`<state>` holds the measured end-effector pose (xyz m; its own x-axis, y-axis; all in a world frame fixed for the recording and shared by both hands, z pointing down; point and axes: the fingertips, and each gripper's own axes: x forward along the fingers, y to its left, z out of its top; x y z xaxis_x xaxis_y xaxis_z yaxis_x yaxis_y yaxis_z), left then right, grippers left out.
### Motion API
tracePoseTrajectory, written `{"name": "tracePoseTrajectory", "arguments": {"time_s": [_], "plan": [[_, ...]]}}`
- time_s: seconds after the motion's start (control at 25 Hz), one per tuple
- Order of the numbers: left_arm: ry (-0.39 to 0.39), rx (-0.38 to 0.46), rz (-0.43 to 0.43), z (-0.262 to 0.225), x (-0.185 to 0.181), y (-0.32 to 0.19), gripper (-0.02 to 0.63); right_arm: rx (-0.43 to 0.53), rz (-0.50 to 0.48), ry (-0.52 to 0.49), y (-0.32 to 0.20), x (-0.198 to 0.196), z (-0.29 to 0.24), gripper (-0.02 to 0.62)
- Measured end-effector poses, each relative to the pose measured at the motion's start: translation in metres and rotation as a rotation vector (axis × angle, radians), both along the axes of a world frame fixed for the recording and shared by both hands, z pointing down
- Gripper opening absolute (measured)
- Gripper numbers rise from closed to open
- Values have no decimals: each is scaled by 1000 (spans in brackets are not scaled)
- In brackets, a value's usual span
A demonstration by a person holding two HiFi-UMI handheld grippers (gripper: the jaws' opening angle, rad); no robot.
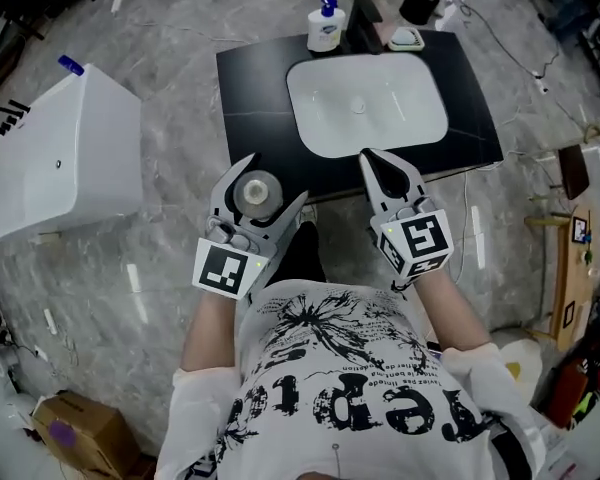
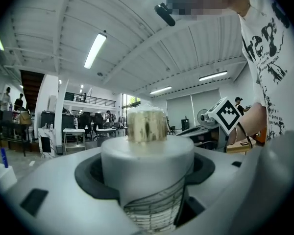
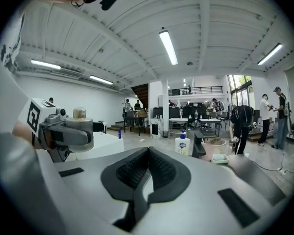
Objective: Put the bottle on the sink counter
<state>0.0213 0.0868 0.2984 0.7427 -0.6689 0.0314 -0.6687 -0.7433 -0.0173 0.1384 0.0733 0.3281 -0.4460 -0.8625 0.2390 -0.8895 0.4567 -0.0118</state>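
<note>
Two grippers show in the middle of the head view, both pointing up the frame. The left gripper [image 1: 273, 178] has its jaws squeezed on the bottle [image 1: 258, 192]. The bottle is white with a pale cap and stands straight up between them. In the picture it is over the lower left corner of the black sink counter [image 1: 252, 88]. The right gripper [image 1: 375, 160] is at the counter's lower edge, below the white basin [image 1: 420, 128]. Its jaws are pressed together with nothing in them. Both forearms reach out from the person's body at the bottom.

White tee [image 1: 350, 388], blk graphic print
</note>
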Motion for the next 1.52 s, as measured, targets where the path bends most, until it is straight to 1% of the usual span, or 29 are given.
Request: {"name": "tracePoseTrajectory", "arguments": {"time_s": [0.2, 0.32, 0.48, 0.64, 0.8, 0.96, 1.12, 1.36, 1.52], "plan": [[-14, -49, -39, 24, -12, -122, 351, -54, -32, 11, -114, -15, 17, 15], [-8, -72, -58, 41, -21, -187, 351, -73, -48, 17, -176, -27, 29, 15], [8, -109, -69, 72, -29, -253, 351, -113, -82, 32, -234, -43, 56, 15], [-19, -139, -70, 106, -35, -305, 351, -143, -112, 27, -280, -57, 78, 15], [-116, -207, -53, 151, -35, -340, 351, -162, -128, 19, -312, -65, 103, 15], [-133, -243, -51, 182, -31, -369, 351, -157, -170, 15, -334, -72, 123, 15], [-185, -270, -48, 213, -29, -394, 351, -174, -159, 18, -358, -71, 144, 15], [-227, -328, -57, 242, -31, -413, 351, -217, -162, 7, -383, -75, 163, 15], [-277, -353, -61, 258, -32, -419, 351, -225, -173, 12, -390, -76, 171, 15]]}}
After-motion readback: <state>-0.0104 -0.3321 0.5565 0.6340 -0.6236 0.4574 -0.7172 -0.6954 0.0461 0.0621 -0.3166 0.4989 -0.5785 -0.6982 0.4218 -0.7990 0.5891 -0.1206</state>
